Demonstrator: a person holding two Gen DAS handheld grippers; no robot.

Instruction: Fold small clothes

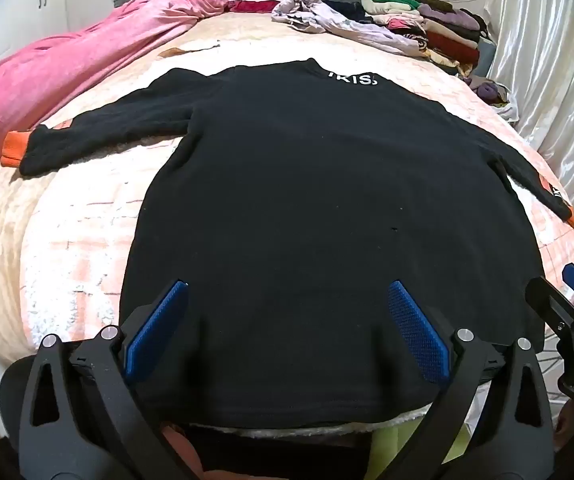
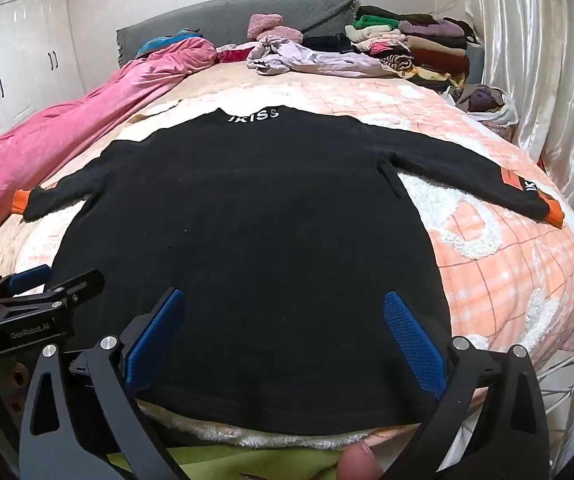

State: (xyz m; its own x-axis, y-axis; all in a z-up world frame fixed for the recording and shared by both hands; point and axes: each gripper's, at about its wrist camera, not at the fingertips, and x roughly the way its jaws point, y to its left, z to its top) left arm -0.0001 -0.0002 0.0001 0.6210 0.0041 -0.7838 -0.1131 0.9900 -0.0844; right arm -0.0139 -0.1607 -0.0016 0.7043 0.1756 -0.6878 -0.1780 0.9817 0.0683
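The black sweater (image 1: 319,184) lies spread flat on the bed (image 1: 87,240), sleeves out and nothing folded yet, with the left gripper (image 1: 287,320) and right gripper (image 2: 285,332) both wide apart, empty, over its near hem.

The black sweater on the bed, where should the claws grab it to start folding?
Probably by a sleeve end. The black sweater lies flat with both sleeves spread wide, so the orange cuff sticks out free at the edge. The open right claw could come in from the outer right side, pinch that cuff, and fold it across the body. The left claw can mirror that.
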